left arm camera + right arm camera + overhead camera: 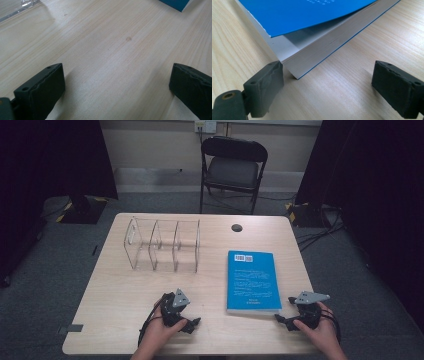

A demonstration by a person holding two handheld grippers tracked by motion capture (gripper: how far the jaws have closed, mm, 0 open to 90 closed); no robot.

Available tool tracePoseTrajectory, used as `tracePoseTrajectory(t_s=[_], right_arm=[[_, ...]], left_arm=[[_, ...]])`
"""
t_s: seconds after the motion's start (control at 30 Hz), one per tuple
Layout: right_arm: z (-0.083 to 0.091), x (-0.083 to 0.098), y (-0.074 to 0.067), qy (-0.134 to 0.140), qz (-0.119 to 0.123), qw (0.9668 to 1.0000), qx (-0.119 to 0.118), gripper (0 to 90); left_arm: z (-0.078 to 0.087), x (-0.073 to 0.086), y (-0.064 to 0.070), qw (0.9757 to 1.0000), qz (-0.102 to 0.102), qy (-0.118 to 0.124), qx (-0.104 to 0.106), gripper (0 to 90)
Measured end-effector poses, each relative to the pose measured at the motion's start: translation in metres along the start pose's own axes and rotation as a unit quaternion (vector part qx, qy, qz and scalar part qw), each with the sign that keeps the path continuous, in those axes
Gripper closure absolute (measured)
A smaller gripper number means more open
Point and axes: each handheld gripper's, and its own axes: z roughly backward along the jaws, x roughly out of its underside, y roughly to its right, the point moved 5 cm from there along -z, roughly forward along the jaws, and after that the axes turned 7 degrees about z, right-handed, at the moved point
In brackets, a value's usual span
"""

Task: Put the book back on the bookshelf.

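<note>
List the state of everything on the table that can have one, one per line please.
Blue book: lying flat, back cover up, its near corner lifted off the pages.
Clear divider rack: upright, all three slots empty.
Left gripper: open, fingers wide, nothing between them.
Right gripper: open, the book's corner at one finger, not gripped.
Folding chair: unfolded, empty.

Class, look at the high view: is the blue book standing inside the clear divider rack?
No: the blue book lies flat on the table, right of the clear divider rack.

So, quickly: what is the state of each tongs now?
Left tongs: open, holding nothing, over bare table.
Right tongs: open, holding nothing, at the corner of the book.
</note>
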Motion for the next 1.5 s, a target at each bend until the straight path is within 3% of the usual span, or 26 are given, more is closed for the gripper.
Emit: tracePoseTrajectory(t_s=[0.43,0.53,0.63,0.67,0.77,0.9,0.97,1.03,1.1,1.2,1.3,1.5], right_arm=[[0.0,0.0,0.0,0.0,-0.001,1.0,0.002,10.3],[0.002,0.0,-0.003,-0.001,-0.003,1.0,0.003,16.4],[0.003,-0.002,-0.004,-0.005,-0.003,1.0,-0.002,20.6],[0.003,-0.003,-0.006,-0.006,-0.001,1.0,-0.006,23.5],[0.002,-0.006,-0.009,-0.002,-0.001,0.9999,-0.015,25.2],[-0.001,-0.011,-0.012,-0.011,0.008,0.9998,-0.018,27.3],[-0.006,-0.014,-0.014,-0.007,0.014,0.9996,-0.022,26.0],[-0.007,-0.015,-0.015,-0.003,0.014,0.9997,-0.021,26.5],[-0.007,-0.016,-0.017,-0.001,0.014,0.9997,-0.02,27.1],[-0.008,-0.016,-0.018,0.003,0.016,0.9996,-0.022,29.4],[-0.007,-0.016,-0.019,0.004,0.017,0.9996,-0.021,30.4],[-0.007,-0.016,-0.019,0.006,0.017,0.9997,-0.018,31.5]], left_arm=[[0.0,0.0,0.0,1.0,0.001,-0.001,0.0,0.0],[0.001,0.0,0.0,1.0,0.001,0.0,0.007,0.6],[0.005,-0.002,-0.003,1.0,0.002,0.003,0.004,10.9],[0.006,-0.003,-0.002,0.9999,0.01,0.003,0.005,16.8],[0.007,-0.004,-0.002,0.9998,0.017,-0.006,0.012,16.6],[0.01,-0.004,0.002,0.9998,0.01,-0.007,0.018,17.2],[0.012,-0.006,0.008,0.9993,0.014,-0.002,0.034,17.1],[0.012,-0.008,0.01,0.9993,0.009,-0.001,0.035,17.1],[0.013,-0.014,0.02,0.9989,-0.014,0.001,0.044,17.1],[0.013,-0.018,0.028,0.998,-0.015,0.01,0.061,17.1],[0.011,-0.02,0.032,0.997,-0.038,-0.001,0.067,18.0],[0.005,-0.022,0.03,0.9968,-0.031,-0.004,0.073,18.7]])
